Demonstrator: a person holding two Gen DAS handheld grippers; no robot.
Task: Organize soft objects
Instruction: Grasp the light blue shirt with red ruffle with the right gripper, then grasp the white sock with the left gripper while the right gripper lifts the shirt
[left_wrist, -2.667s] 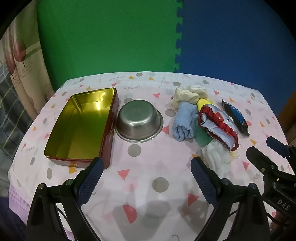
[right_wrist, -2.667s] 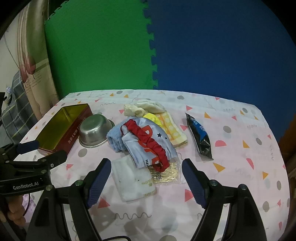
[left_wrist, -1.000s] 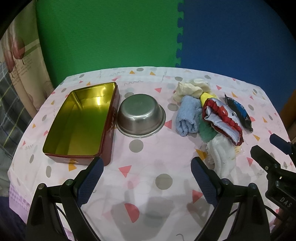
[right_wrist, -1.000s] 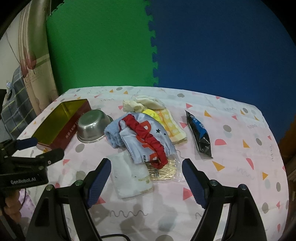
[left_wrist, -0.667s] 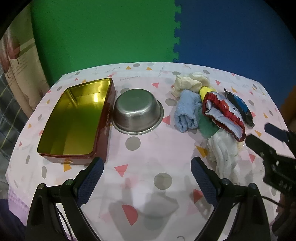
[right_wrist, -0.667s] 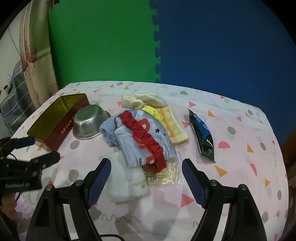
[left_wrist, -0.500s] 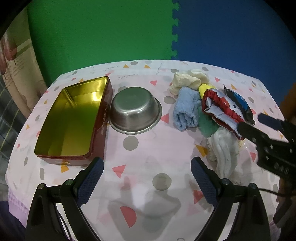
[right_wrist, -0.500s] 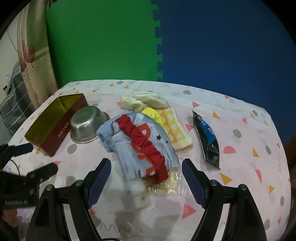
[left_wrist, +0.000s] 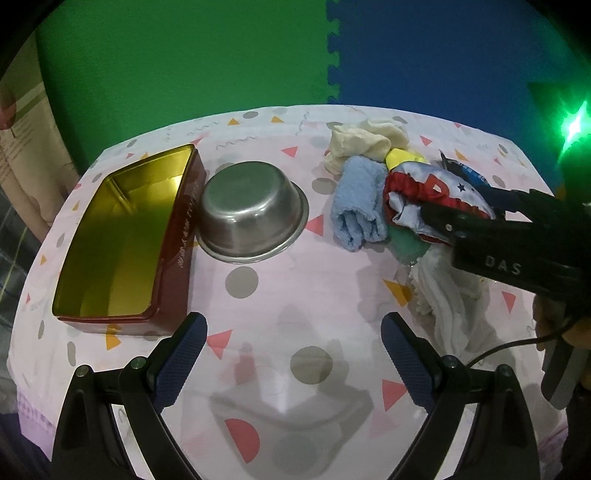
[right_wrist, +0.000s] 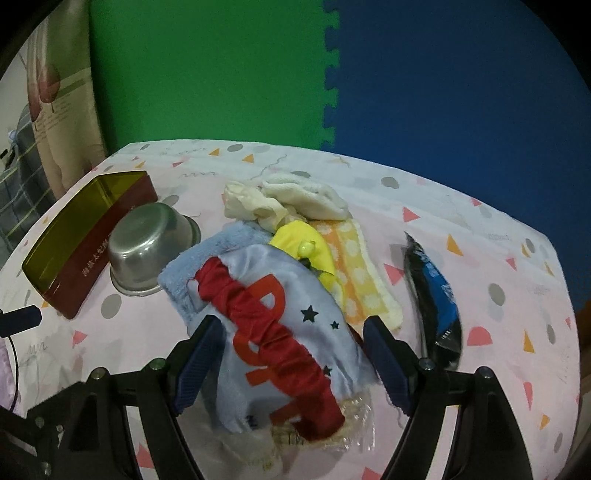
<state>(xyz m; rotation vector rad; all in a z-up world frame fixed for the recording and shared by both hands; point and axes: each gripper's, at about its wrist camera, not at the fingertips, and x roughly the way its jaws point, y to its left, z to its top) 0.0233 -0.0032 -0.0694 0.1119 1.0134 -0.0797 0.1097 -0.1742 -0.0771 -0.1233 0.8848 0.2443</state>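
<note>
A pile of soft things lies on the patterned tablecloth: a light-blue satin cloth with a red elastic band, a blue towel, cream cloths, a yellow soft toy, an orange-yellow washcloth and a white cloth. My right gripper is open, with its fingers on either side of the satin cloth; it also shows in the left wrist view. My left gripper is open and empty over bare tablecloth near the front edge.
An open red tin with a gold inside stands at the left, a steel bowl upside down beside it. A black-and-blue snack packet lies right of the pile. A clear plastic packet lies under the satin cloth.
My right gripper has moved forward and down onto the pile until its fingers straddle the satin cloth. My left gripper has shifted slightly and stays open.
</note>
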